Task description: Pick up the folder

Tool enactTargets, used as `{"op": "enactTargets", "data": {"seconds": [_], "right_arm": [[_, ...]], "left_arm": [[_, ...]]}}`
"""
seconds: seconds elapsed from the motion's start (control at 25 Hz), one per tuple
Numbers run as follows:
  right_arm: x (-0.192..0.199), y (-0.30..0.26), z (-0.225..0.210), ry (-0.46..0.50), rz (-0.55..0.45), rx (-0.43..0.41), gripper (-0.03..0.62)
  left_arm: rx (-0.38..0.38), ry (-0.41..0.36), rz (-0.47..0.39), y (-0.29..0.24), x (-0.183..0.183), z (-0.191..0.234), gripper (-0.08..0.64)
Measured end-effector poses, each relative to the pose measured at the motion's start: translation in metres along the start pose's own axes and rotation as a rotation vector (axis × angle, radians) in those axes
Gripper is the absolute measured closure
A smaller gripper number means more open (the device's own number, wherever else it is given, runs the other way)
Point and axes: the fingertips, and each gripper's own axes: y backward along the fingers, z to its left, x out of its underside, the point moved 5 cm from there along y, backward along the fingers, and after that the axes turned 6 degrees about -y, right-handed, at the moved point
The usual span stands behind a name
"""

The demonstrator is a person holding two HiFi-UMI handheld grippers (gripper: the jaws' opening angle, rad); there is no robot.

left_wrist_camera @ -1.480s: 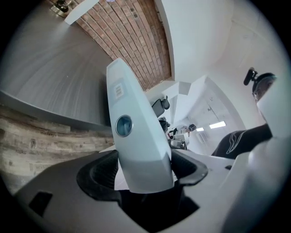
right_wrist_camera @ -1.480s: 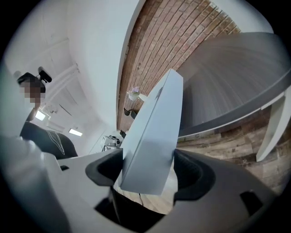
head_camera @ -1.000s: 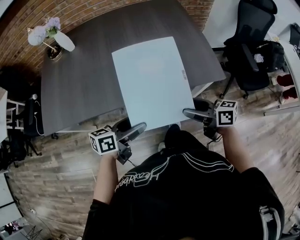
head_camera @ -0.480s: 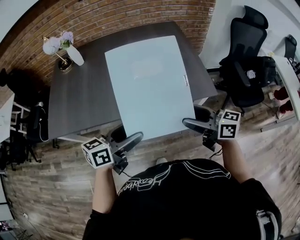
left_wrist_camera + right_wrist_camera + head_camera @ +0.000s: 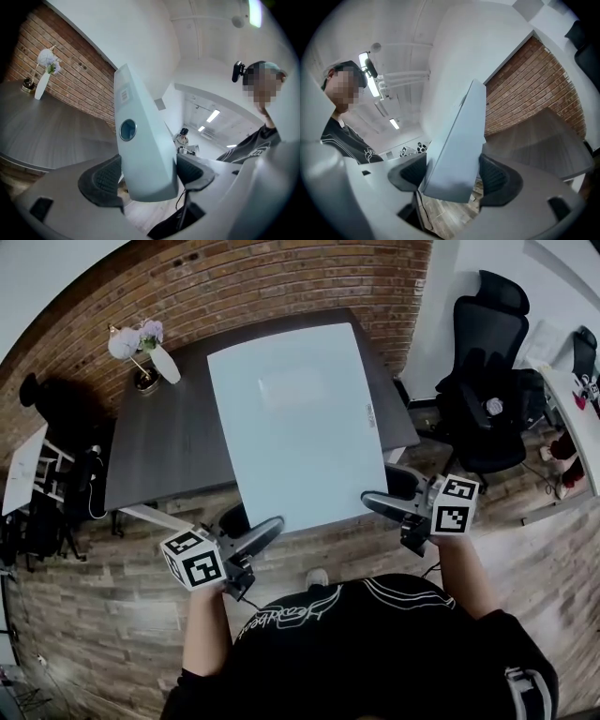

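Note:
The folder (image 5: 295, 418) is a large pale blue-white board with a small label near its right edge. It hangs over the dark table (image 5: 169, 451), held at its near edge. My left gripper (image 5: 266, 527) is shut on its near left corner, and my right gripper (image 5: 377, 501) is shut on its near right corner. In the left gripper view the folder (image 5: 140, 140) stands edge-on between the black pads (image 5: 105, 178) of the left gripper (image 5: 147, 176). In the right gripper view the folder (image 5: 459, 140) is clamped the same way by the right gripper (image 5: 452, 174).
A white vase with flowers (image 5: 155, 352) stands at the table's far left corner. A brick wall (image 5: 272, 282) runs behind the table. Black office chairs (image 5: 483, 371) stand to the right. Wooden floor (image 5: 103, 615) lies under me.
The folder has come up off the table and closer to the head camera, with both grippers still shut on its near corners. The left gripper has dropped a little toward me.

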Motion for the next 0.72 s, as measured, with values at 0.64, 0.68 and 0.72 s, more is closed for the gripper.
{"op": "enactTargets", "data": {"seconds": [0.64, 0.68, 0.72], "right_arm": [[0.005, 0.046, 0.040, 0.087, -0.030, -0.046, 0.291], [0.005, 0.048, 0.041, 0.086, -0.031, -0.046, 0.290], [0.005, 0.050, 0.041, 0.085, -0.031, -0.044, 0.290]], "left_arm": [[-0.058, -0.104, -0.058, 0.005, 0.007, -0.069, 0.198], [-0.058, -0.106, -0.059, 0.005, 0.007, -0.071, 0.199], [-0.057, -0.106, -0.059, 0.004, 0.007, -0.072, 0.198]]}}
